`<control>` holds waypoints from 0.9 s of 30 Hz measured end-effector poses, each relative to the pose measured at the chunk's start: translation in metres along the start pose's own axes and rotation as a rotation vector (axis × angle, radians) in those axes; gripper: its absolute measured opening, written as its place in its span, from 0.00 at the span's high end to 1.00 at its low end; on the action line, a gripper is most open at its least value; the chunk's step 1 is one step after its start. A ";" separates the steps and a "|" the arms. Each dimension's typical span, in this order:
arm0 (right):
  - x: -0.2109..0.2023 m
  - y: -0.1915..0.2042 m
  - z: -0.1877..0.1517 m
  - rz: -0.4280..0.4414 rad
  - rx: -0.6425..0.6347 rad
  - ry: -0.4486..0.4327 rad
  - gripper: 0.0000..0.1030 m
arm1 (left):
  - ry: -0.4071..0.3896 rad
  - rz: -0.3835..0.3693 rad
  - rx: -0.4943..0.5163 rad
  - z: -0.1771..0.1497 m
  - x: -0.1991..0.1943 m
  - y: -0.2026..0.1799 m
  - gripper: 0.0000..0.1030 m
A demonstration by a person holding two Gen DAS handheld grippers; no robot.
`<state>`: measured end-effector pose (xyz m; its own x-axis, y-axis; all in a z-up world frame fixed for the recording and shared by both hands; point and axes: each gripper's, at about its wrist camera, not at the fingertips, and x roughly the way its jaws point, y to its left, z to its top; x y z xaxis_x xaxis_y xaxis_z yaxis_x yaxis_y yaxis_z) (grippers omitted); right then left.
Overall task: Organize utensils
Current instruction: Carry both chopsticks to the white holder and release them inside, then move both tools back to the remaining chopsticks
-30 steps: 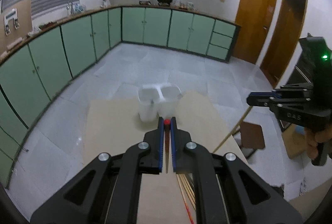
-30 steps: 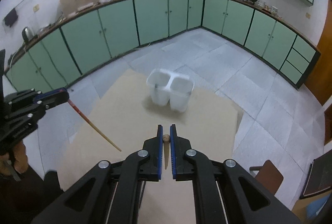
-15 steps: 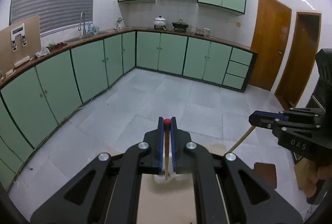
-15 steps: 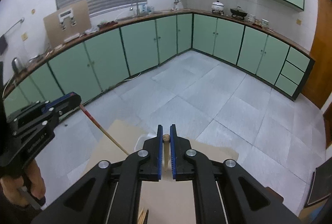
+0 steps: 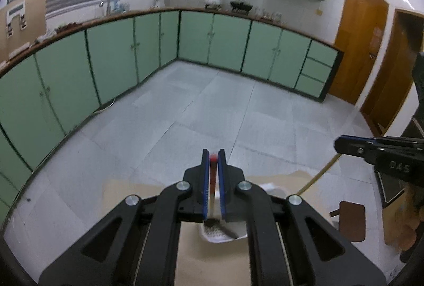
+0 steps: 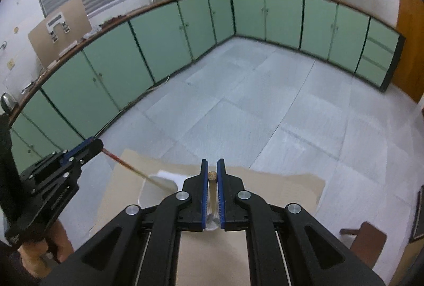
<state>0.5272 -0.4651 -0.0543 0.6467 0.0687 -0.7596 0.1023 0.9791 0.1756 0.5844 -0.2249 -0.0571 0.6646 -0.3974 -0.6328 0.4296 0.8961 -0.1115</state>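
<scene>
A red-tipped chopstick (image 5: 212, 174) is clamped in the left tongs (image 5: 213, 153), a wooden chopstick (image 6: 212, 186) in the right tongs (image 6: 212, 163), above the white holder (image 5: 225, 234) at lower centre; lowering and release appear next.

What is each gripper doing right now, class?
Left gripper: shut on the red-tipped chopstick.
Right gripper: shut on the plain wooden chopstick.

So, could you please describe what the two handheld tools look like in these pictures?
Both are matte black linkage frames with silver pivot bolts. The left tool and the right tool each have two narrow fingers faced with blue ridged pads. The side of the right tool's body carries pale lettering. No cables show.
</scene>
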 end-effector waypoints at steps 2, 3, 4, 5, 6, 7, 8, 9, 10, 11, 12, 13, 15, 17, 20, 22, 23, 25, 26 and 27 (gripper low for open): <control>0.000 -0.005 -0.005 -0.012 0.007 -0.008 0.87 | -0.006 0.007 -0.017 -0.003 -0.003 0.009 0.66; -0.003 -0.008 -0.008 -0.014 0.011 -0.014 0.84 | -0.017 0.021 -0.020 -0.004 -0.008 0.013 0.62; -0.009 -0.010 -0.010 -0.013 0.013 -0.022 0.84 | -0.030 0.030 -0.016 -0.004 -0.016 0.016 0.61; -0.016 -0.012 -0.010 -0.017 0.010 -0.036 0.84 | -0.044 0.031 -0.008 -0.003 -0.027 0.019 0.60; -0.027 -0.014 -0.013 -0.017 0.008 -0.057 0.83 | -0.056 0.031 -0.006 -0.002 -0.037 0.022 0.59; -0.033 -0.013 -0.013 -0.013 0.012 -0.069 0.83 | -0.064 0.037 -0.003 -0.002 -0.047 0.027 0.58; -0.046 -0.016 -0.017 -0.009 0.017 -0.093 0.81 | -0.073 0.046 0.003 -0.003 -0.057 0.030 0.54; -0.060 -0.017 -0.023 -0.002 0.014 -0.119 0.79 | -0.094 0.063 0.019 -0.006 -0.075 0.033 0.50; -0.076 -0.018 -0.033 0.004 0.012 -0.150 0.75 | -0.106 0.069 0.024 -0.010 -0.087 0.034 0.41; -0.088 -0.017 -0.042 -0.003 0.002 -0.173 0.73 | -0.127 0.080 0.031 -0.019 -0.105 0.037 0.34; -0.105 -0.016 -0.058 -0.016 -0.020 -0.216 0.68 | -0.133 0.091 0.038 -0.025 -0.116 0.038 0.33; -0.121 -0.014 -0.078 -0.026 -0.046 -0.255 0.65 | -0.136 0.103 0.045 -0.035 -0.129 0.039 0.30; -0.143 -0.007 -0.118 -0.041 -0.078 -0.321 0.54 | -0.152 0.100 0.043 -0.063 -0.156 0.042 0.24; -0.164 -0.001 -0.172 -0.062 -0.115 -0.391 0.47 | -0.170 0.090 0.024 -0.102 -0.181 0.046 0.13; -0.178 0.014 -0.254 -0.095 -0.159 -0.444 0.37 | -0.171 0.081 0.009 -0.153 -0.205 0.046 0.10; -0.178 0.022 -0.305 -0.099 -0.156 -0.438 0.35 | -0.160 0.076 0.010 -0.195 -0.220 0.040 0.09; -0.175 0.026 -0.335 -0.095 -0.147 -0.422 0.35 | -0.159 0.084 0.021 -0.221 -0.229 0.034 0.09; -0.167 0.034 -0.392 -0.090 -0.123 -0.387 0.35 | -0.141 0.072 0.008 -0.261 -0.239 0.027 0.09; -0.161 0.038 -0.411 -0.096 -0.122 -0.374 0.36 | -0.125 0.055 0.000 -0.283 -0.243 0.024 0.09; -0.153 0.042 -0.433 -0.098 -0.107 -0.347 0.36 | -0.120 0.049 -0.003 -0.298 -0.245 0.021 0.09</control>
<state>0.1058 -0.3517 -0.2018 0.8576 -0.0771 -0.5086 0.1085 0.9936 0.0323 0.2487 -0.0495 -0.1333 0.7532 -0.3735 -0.5415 0.3930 0.9156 -0.0848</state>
